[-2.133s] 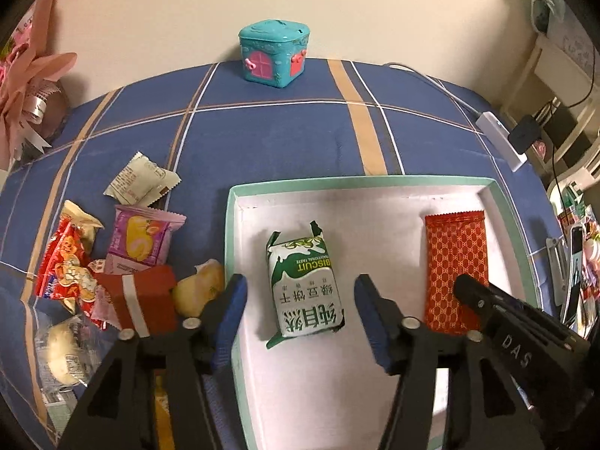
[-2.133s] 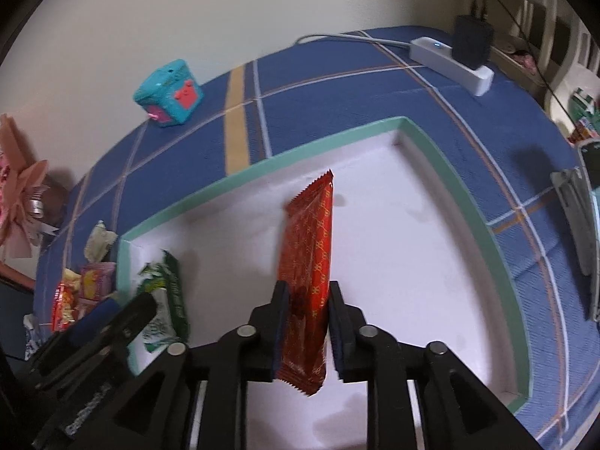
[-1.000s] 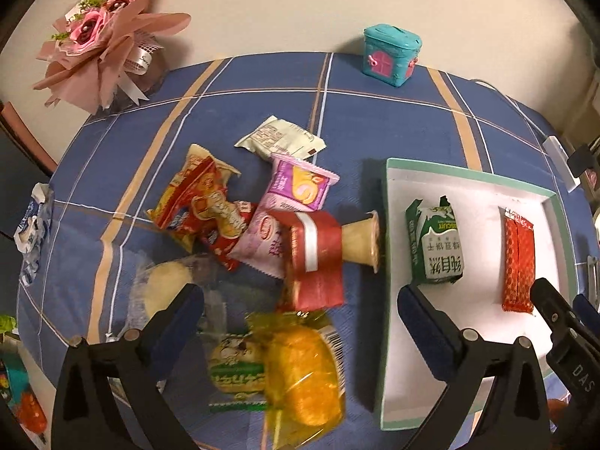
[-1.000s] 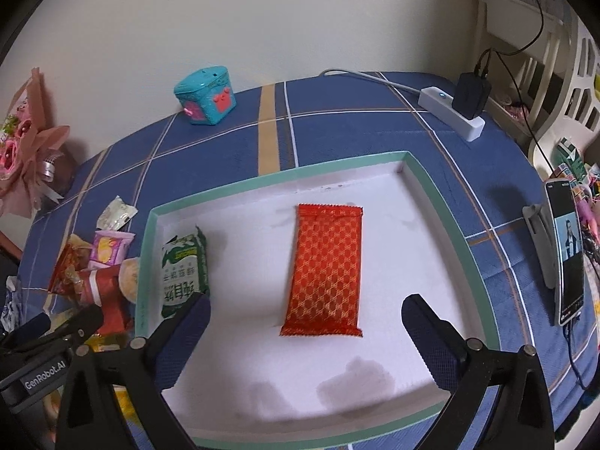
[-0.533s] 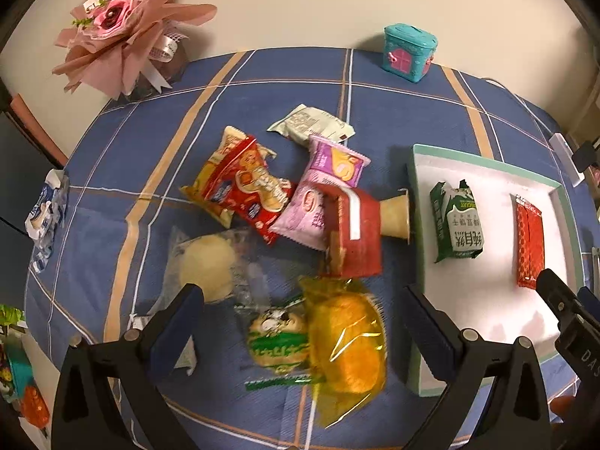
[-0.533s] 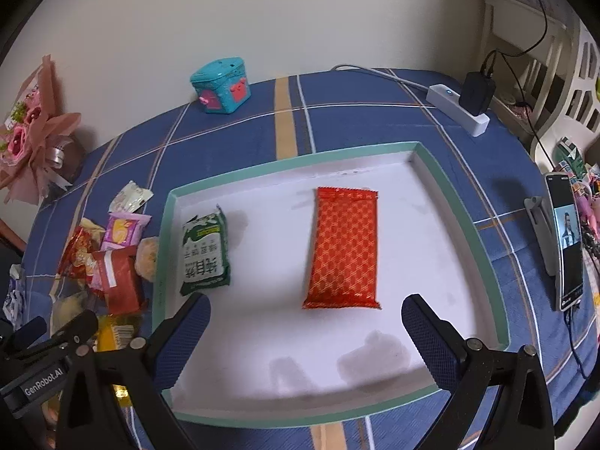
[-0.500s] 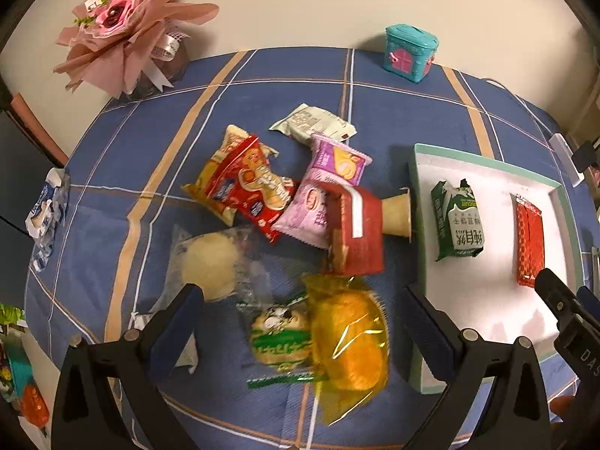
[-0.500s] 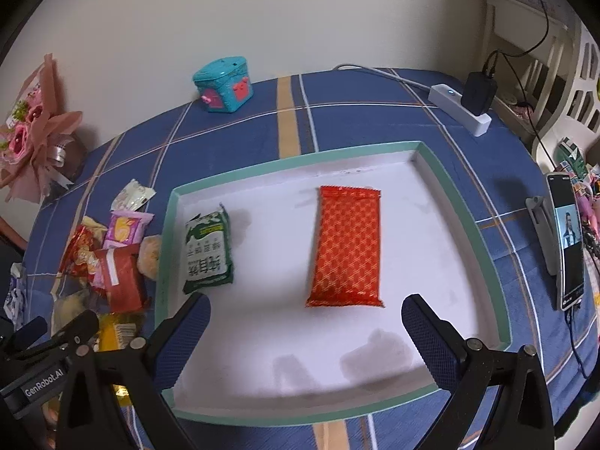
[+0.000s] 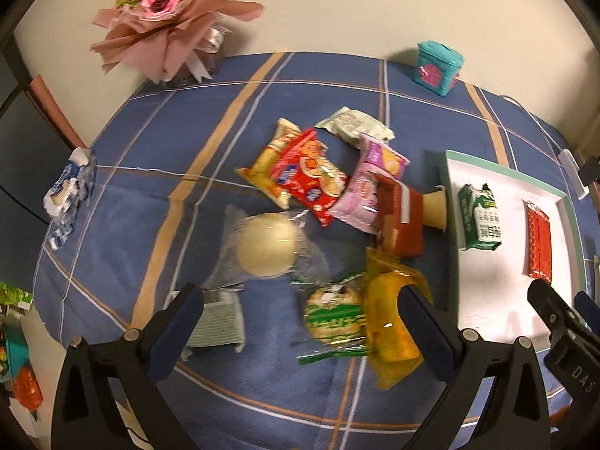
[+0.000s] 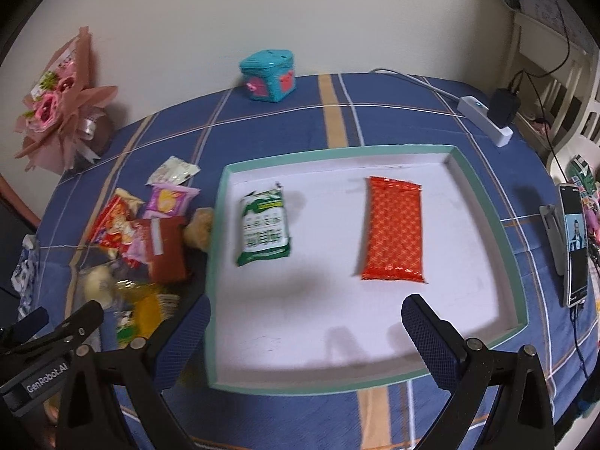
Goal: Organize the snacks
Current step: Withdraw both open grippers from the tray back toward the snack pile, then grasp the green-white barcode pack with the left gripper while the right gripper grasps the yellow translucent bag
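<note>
A white tray with a teal rim (image 10: 483, 202) (image 9: 452, 225) holds a green biscuit pack (image 10: 264, 223) (image 9: 482, 217) and a red patterned packet (image 10: 393, 228) (image 9: 539, 243). Left of the tray lies a pile of snacks: a red-yellow chip bag (image 9: 300, 172), a pink pack (image 9: 371, 187), a dark red box (image 9: 401, 221), a clear-wrapped bun (image 9: 266, 243), a green-labelled cookie pack (image 9: 333, 318) and a yellow pack (image 9: 390, 322). My left gripper (image 9: 307, 326) is open above the pile's near side. My right gripper (image 10: 305, 333) is open over the tray's near edge, empty.
A teal toy box (image 10: 268, 75) and a pink bouquet (image 9: 168, 11) stand at the back by the wall. A power strip (image 10: 483, 122) and a phone on a stand (image 10: 573, 247) sit to the right. A blue-white wrapper (image 9: 67, 191) lies at the left edge.
The right gripper let go of the red packet, opened wide and drew back. The left gripper drew back and swung left from the tray to over the snack pile.
</note>
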{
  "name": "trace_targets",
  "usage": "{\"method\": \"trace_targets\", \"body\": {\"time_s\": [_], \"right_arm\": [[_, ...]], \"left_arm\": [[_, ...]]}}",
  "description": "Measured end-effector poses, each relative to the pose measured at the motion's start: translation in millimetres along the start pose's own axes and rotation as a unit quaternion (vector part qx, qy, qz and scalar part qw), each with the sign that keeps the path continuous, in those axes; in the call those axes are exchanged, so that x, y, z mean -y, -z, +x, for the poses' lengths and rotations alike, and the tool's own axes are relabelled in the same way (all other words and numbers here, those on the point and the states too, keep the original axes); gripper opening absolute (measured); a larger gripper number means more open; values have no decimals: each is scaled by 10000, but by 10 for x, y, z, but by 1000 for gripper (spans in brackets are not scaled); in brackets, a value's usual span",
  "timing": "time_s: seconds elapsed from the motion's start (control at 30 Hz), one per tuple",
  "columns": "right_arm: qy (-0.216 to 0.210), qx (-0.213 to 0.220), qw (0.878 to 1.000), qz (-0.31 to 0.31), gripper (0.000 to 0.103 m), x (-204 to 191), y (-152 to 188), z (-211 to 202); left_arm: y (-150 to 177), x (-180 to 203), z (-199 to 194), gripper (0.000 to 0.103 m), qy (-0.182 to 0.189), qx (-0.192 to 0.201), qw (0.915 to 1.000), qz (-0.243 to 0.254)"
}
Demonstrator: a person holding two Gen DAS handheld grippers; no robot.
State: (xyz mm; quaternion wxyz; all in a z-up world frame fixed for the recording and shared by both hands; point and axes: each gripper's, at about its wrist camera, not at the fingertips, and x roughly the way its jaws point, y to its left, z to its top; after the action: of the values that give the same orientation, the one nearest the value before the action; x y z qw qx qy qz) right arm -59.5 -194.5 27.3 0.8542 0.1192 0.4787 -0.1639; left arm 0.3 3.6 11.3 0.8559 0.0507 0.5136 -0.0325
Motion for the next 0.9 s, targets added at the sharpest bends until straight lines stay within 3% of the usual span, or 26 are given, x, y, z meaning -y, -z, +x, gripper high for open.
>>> {"method": "trace_targets", "body": {"time_s": [0.23,0.57,0.77,0.9], "right_arm": [[-144,42,9992,-378,103,-404,113,-103],[-784,-96,9914,-1040,103,-1036,235,-22],[-931,-313,9878,-1211,103,-1212,308,158],[-1060,-498,9857,-1211,103,-1223,348,302]], "left_arm": [[41,-358,-44,103,-56,43,9994,-349],[83,-1026,62,103,-74,-114,9917,-1282],[149,-1144,273,103,161,-473,9857,-1607],[193,-1120,500,103,123,-883,9834,-1582]]}}
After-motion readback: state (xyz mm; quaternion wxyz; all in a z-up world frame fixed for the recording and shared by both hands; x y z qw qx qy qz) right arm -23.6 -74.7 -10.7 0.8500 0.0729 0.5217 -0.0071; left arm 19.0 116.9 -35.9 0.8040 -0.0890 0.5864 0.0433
